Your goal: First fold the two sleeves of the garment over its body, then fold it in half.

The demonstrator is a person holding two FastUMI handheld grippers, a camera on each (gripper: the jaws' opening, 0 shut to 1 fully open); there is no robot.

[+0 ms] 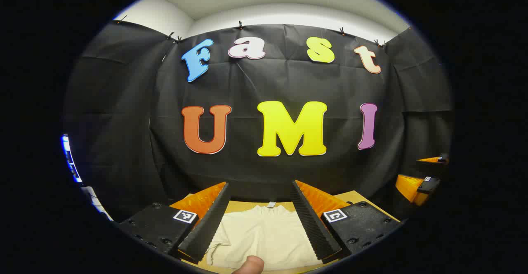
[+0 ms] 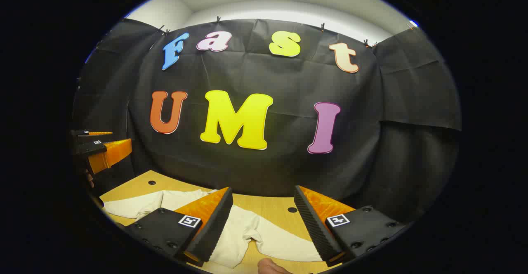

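The cream cloth garment (image 1: pixel 264 235) is seen lying flat on the light wooden table (image 2: pixel 272 206), below and between the spread fingers of the left gripper (image 1: pixel 260 218). The right gripper (image 2: pixel 260 224) is likewise held spread wide, nothing pinched, above a sleeve (image 2: pixel 284 241).

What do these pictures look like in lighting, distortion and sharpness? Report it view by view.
Left gripper view: strong fisheye bending, even soft light, the cream garment sharp between open jaws, a blurred fingertip at the bottom edge. Right gripper view: the same bending, the wooden table evenly lit without glare, the other gripper dim at the left edge.
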